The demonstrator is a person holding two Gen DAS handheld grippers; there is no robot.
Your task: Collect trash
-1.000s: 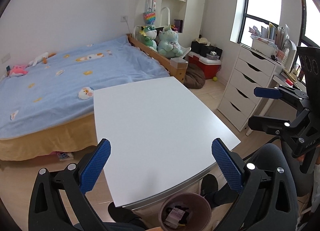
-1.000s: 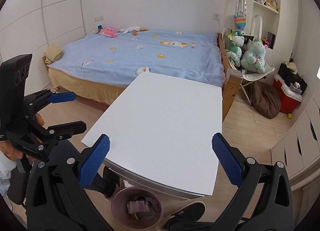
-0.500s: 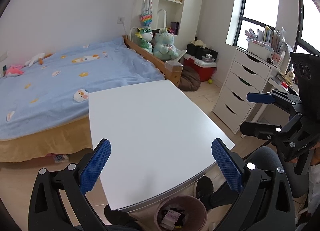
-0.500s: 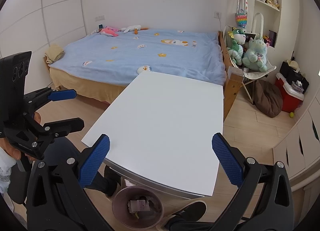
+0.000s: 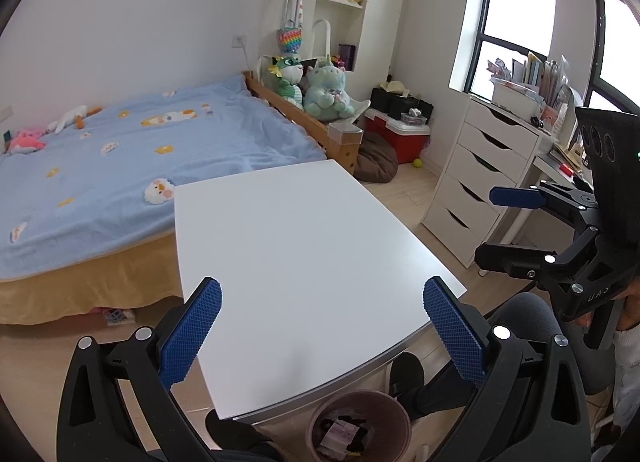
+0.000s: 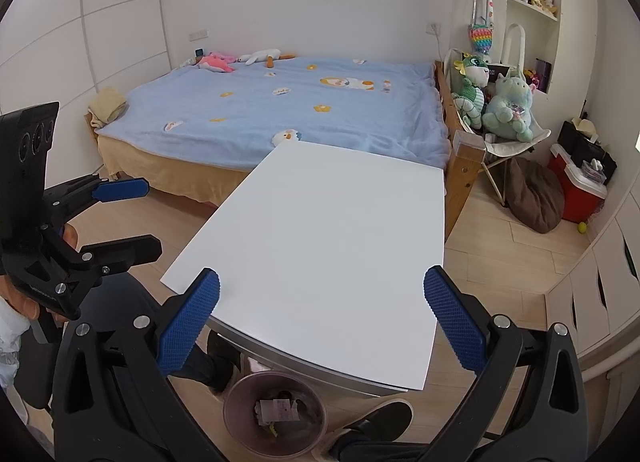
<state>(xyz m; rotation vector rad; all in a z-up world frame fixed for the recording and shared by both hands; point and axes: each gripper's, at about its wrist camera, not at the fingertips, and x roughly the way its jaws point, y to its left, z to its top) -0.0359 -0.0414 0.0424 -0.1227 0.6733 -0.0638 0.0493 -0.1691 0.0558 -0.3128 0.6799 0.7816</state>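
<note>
A round pinkish-brown bin [image 5: 358, 428] stands on the floor under the near edge of the white table [image 5: 304, 246]; it holds crumpled paper and dark scraps. The bin also shows in the right wrist view [image 6: 275, 412]. My left gripper [image 5: 322, 326] is open and empty, held above the table's near edge. My right gripper [image 6: 322, 322] is open and empty, also above the near edge. Each gripper shows in the other's view: the right one [image 5: 508, 225] at the right, the left one [image 6: 128, 217] at the left. The table top is bare.
A bed with a blue blanket [image 6: 288, 109] lies beyond the table. Plush toys [image 6: 492, 101], a brown cushion [image 6: 532, 197] and a red cooler [image 6: 576, 189] stand to the right. A white drawer unit [image 5: 476, 181] is at the right. My shoes [image 6: 380, 418] are by the bin.
Both grippers have risen and drawn back slightly, so the table looks a little smaller and lower. Both stay open and empty.
</note>
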